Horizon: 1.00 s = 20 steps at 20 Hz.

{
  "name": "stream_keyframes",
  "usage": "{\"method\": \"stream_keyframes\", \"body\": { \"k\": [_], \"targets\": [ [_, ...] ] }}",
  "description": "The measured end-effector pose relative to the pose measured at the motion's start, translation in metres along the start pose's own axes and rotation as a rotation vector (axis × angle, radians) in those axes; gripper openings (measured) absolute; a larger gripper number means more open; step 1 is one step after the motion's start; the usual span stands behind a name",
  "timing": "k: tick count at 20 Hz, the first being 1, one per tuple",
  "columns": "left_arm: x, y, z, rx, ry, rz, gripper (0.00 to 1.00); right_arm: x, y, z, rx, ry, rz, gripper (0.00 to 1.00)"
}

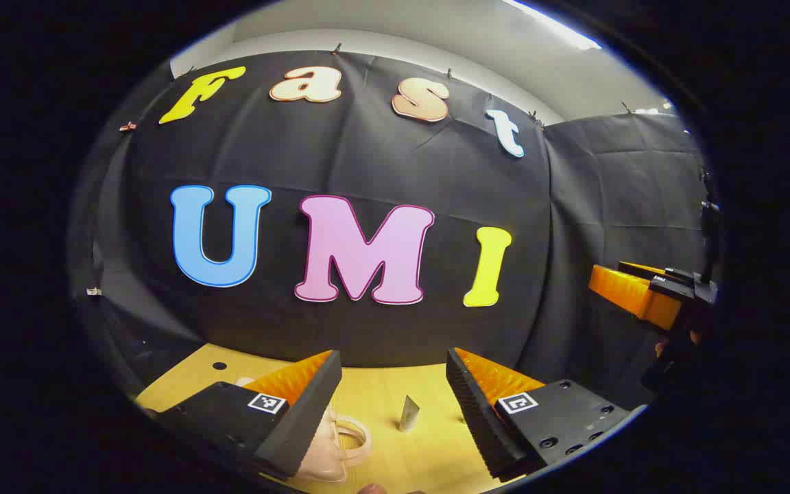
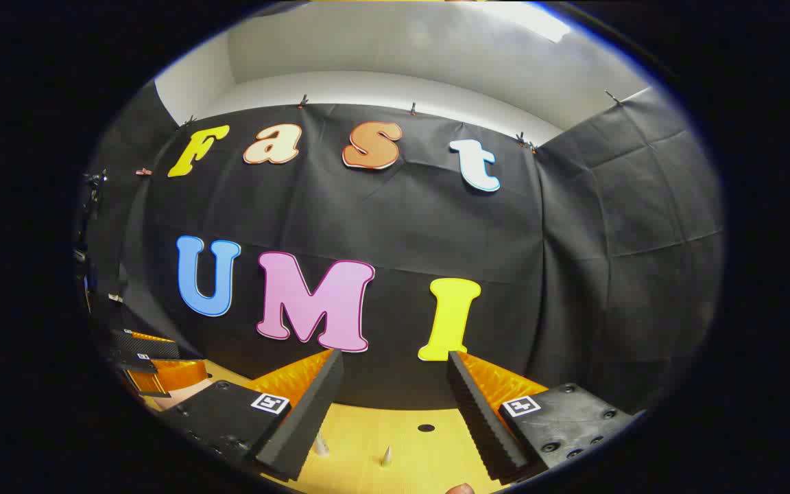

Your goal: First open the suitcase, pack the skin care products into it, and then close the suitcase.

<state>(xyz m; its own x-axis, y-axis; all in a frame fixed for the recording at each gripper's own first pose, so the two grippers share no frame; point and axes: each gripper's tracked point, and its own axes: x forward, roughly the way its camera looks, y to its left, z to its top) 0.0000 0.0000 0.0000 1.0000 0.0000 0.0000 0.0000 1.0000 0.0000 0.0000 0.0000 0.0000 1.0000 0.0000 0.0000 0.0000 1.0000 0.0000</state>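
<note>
My left gripper (image 1: pixel 392 354) is held above the wooden table (image 1: pixel 381 391), open with nothing between its fingers. Below it on the table stands a small silvery tube (image 1: pixel 409 414). A pale pink item with a ring-shaped loop (image 1: pixel 348 439) lies partly hidden behind my left finger. In the right gripper view my right gripper (image 2: pixel 393 355) is open too and holds nothing. Two small pointed tips (image 2: pixel 386 456) of products stand on the table (image 2: pixel 402 418) under it. The right gripper (image 1: pixel 645 295) also shows at the far right of the left gripper view, and the left gripper (image 2: pixel 151 370) at the far left of the right gripper view.
The black booth wall (image 1: pixel 367 165) rises close behind the table's far edge and turns a corner on the right. The tabletop has a round hole (image 1: pixel 219 366), and another hole (image 2: pixel 426 427) shows in the right gripper view. A pinkish surface (image 2: pixel 186 392) lies under the far left gripper.
</note>
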Motion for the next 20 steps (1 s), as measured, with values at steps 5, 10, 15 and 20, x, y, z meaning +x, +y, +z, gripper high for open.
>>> {"method": "stream_keyframes", "body": {
  "k": [5, 10, 15, 20],
  "targets": [
    [0.008, -0.011, -0.006, 0.018, 0.021, -0.012, 0.96, 0.008, -0.021, -0.019, -0.025, 0.045, 0.004, 0.96],
    [0.007, -0.012, -0.02, 0.009, 0.059, 0.009, 0.96, 0.014, -0.029, -0.021, -0.04, 0.011, 0.012, 0.96],
    [0.011, -0.01, -0.031, -0.036, 0.083, -0.005, 0.96, 0.018, -0.027, -0.017, -0.043, -0.015, 0.028, 0.96],
    [0.04, -0.004, -0.075, -0.092, 0.222, -0.034, 0.96, 0.014, -0.036, -0.022, -0.064, -0.011, 0.023, 0.96]
  ]
}}
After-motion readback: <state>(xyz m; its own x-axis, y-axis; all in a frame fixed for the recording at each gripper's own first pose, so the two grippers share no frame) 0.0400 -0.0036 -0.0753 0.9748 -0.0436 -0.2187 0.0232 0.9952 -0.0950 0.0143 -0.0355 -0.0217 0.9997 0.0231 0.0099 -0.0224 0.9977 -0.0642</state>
